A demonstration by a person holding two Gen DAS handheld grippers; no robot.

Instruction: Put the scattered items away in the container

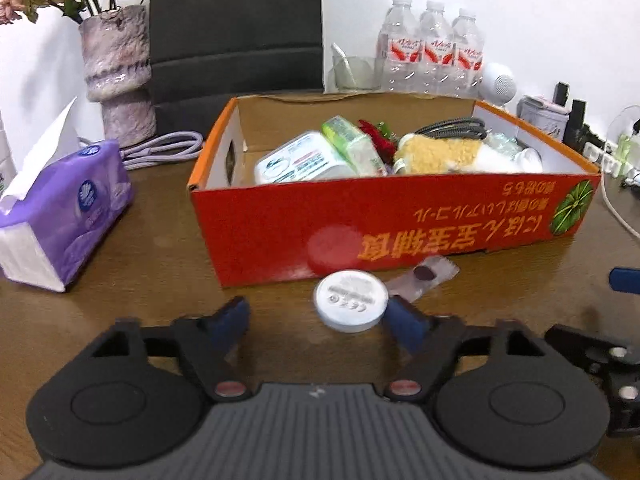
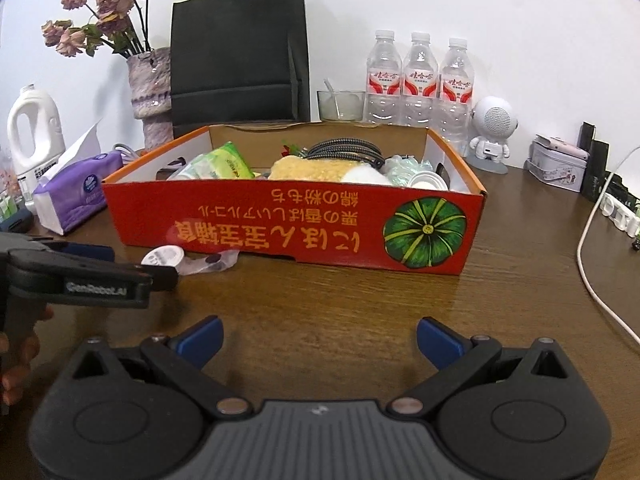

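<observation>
A red and orange cardboard box stands on the wooden table and holds several items: packets, a yellow sponge, a black cable. It also shows in the right wrist view. In front of it lie a round white tin and a clear plastic sachet with a dark disc, also in the right wrist view as the tin and the sachet. My left gripper is open, its right finger beside the tin. My right gripper is open and empty over bare table.
A purple tissue pack lies left of the box. A vase, a black bag, three water bottles, a glass, a white speaker figure, a tin and a white cable stand around.
</observation>
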